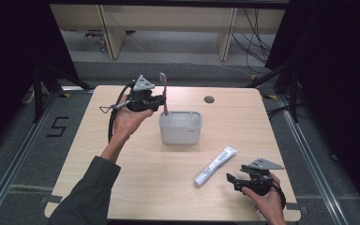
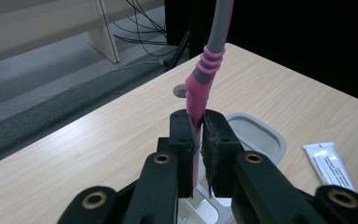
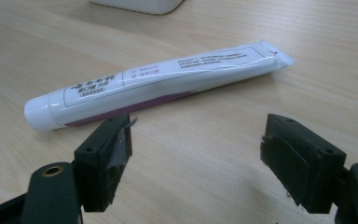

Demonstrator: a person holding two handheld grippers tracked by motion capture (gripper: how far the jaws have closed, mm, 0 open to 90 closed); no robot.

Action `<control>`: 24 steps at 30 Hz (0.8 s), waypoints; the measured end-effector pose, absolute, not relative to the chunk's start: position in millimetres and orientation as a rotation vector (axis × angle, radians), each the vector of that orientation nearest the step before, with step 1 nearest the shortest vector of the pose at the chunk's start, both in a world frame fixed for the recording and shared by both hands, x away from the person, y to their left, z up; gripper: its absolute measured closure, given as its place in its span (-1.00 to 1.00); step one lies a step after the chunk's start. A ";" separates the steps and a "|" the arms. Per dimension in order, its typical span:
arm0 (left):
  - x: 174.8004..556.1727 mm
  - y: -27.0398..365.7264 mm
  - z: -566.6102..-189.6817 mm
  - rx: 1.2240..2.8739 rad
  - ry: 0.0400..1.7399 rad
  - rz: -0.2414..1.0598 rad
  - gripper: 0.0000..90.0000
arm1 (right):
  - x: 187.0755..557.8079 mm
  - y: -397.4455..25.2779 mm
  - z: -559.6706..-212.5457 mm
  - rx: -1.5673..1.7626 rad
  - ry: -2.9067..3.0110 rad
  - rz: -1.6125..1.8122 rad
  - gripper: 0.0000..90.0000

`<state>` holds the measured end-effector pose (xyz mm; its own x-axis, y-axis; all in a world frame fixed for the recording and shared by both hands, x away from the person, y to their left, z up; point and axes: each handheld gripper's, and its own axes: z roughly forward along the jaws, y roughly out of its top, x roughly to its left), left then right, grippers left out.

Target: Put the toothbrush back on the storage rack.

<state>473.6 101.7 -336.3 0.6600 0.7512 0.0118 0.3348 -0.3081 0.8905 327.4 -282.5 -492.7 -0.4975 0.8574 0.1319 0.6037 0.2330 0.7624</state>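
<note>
Tongs on the left [image 2: 196, 140] are clamped on the pink toothbrush [image 2: 200, 88], upright over the grey cup [image 1: 180, 126]. Right tongs [image 3: 196, 158] gape beside the toothpaste [image 3: 158, 84] on the counter [image 1: 136, 168]. Lowering the brush in looks next.

Place: I read this as a lab recording bay, not a home or shop.
Table [image 1: 136, 187]: one pale wood-look table with a round cable hole [image 1: 209, 99], standing alone on grey carpet.
Surround: black curtains [image 1: 9, 70] hang on both sides, closing off the station.
Floor marks: a taped number 5 [image 1: 57, 126] lies left of the table; metal rails [image 1: 9, 173] run along the floor on both sides.
Background: bare light-wood desks [image 1: 168, 18] stand behind, loose black cables [image 1: 255, 42] trailing under them.
Rig: I see tracked handheld grippers with cables, staged props on the table.
</note>
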 end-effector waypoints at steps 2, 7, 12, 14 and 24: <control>474.5 100.9 -338.9 1.921 0.850 0.535 0.83 | 327.4 -282.5 -492.6 1.358 2.196 1.137 -0.44; 477.9 100.7 -350.0 1.908 0.875 0.521 0.83 | 327.5 -282.9 -492.7 1.356 2.197 1.132 -0.44; 480.4 103.1 -356.2 1.923 0.891 0.512 0.83 | 327.5 -282.7 -492.8 1.356 2.198 1.133 -0.44; 481.3 102.9 -359.0 1.916 0.893 0.511 0.83 | 327.6 -282.3 -493.0 1.364 2.201 1.139 -0.44; 486.4 105.4 -370.8 1.922 0.931 0.490 0.83 | 327.8 -281.6 -493.6 1.370 2.206 1.156 -0.44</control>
